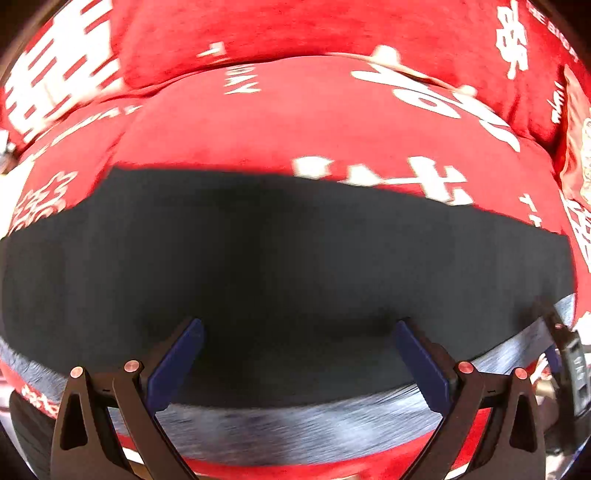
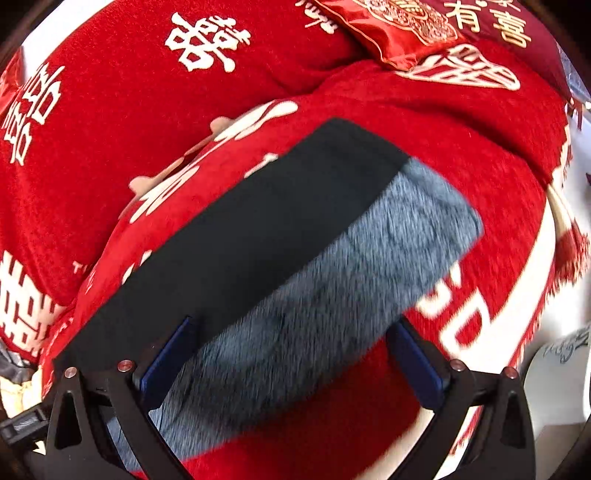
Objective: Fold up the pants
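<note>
Black pants (image 1: 288, 258) lie folded on a red sofa cover, with a strip of their grey fleecy lining (image 1: 295, 424) showing along the near edge. My left gripper (image 1: 299, 332) hovers over them, open, its blue pads wide apart with nothing between them. In the right wrist view the pants (image 2: 236, 243) run diagonally as a long black band, with the grey lining (image 2: 332, 295) beside it. My right gripper (image 2: 295, 332) is open above the lining's near end. The other gripper's black body (image 1: 569, 354) shows at the right edge of the left wrist view.
The red sofa cover (image 2: 110, 110) with white characters spreads all around. A red embroidered cushion (image 2: 391, 29) lies at the back. A white surface (image 2: 554, 387) shows at the lower right beyond the cover's fringe.
</note>
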`<state>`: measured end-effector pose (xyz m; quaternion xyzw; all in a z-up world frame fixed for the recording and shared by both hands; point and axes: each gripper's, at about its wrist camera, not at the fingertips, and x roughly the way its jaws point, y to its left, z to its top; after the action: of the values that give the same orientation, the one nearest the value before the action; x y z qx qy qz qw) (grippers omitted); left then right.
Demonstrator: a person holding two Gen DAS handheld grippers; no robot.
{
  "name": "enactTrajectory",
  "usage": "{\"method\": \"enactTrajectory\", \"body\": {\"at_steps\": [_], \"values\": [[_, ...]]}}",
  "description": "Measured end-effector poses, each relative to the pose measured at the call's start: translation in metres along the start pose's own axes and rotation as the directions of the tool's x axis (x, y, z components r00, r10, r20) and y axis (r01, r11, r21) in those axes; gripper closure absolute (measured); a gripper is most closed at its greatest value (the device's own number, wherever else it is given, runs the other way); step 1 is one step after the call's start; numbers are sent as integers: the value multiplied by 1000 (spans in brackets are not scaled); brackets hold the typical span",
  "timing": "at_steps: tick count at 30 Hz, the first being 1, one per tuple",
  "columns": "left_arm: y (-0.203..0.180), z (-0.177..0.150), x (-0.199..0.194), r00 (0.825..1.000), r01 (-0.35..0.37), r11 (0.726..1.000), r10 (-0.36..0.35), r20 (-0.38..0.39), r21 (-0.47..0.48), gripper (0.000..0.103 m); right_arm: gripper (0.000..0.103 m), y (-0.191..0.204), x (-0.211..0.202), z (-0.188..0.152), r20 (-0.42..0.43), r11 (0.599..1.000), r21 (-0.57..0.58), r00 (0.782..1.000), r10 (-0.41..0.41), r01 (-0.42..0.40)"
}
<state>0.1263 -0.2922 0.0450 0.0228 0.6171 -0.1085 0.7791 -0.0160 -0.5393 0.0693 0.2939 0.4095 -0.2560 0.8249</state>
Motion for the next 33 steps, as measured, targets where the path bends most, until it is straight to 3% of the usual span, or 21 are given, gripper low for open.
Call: {"method": "enactTrajectory", "body": {"at_steps": [2, 4, 5, 9, 11, 15, 17, 20, 26, 33], "values": [[-21, 9, 8, 1000, 12, 1000, -12, -25, 13, 0, 0, 0, 4, 8, 15, 1000, 1, 1000, -8, 8], [-39, 13, 20, 997, -57, 997, 59, -41, 42, 0, 0, -3, 7, 17, 25, 1000, 14, 1000, -5, 5], [-46, 13, 23, 995, -98, 993, 100, -23, 58, 0, 0, -4, 7, 19, 32, 1000, 24, 999, 1, -1], [-54, 11, 23, 992, -121, 991, 120, 25, 47, 0, 4, 0, 14, 25, 49, 1000, -2, 999, 11, -11], [-54, 9, 22, 992, -124, 991, 122, 41, 59, 0, 36, 6, 13, 22, 54, 999, -50, 998, 21, -18], [-59, 8, 21, 991, -122, 990, 118, 55, 65, 0, 64, 9, 11, 22, 50, 995, -97, 999, -10, 15], [-57, 7, 20, 992, -113, 991, 110, 55, 74, 0, 81, 5, 3, 26, 51, 998, -67, 999, 19, -15], [-51, 10, 21, 995, -92, 992, 88, 49, 83, 0, 85, 11, -16, 30, 75, 994, -73, 994, 83, -77], [-39, 8, 10, 996, -73, 993, 69, 51, 90, 0, 86, 54, -52, 24, 140, 977, -196, 983, 117, -88], [14, 9, -24, 990, -44, 997, 36, 133, 56, 0, 86, 122, -76, -5, 202, 917, -399, 973, 112, -23]]}}
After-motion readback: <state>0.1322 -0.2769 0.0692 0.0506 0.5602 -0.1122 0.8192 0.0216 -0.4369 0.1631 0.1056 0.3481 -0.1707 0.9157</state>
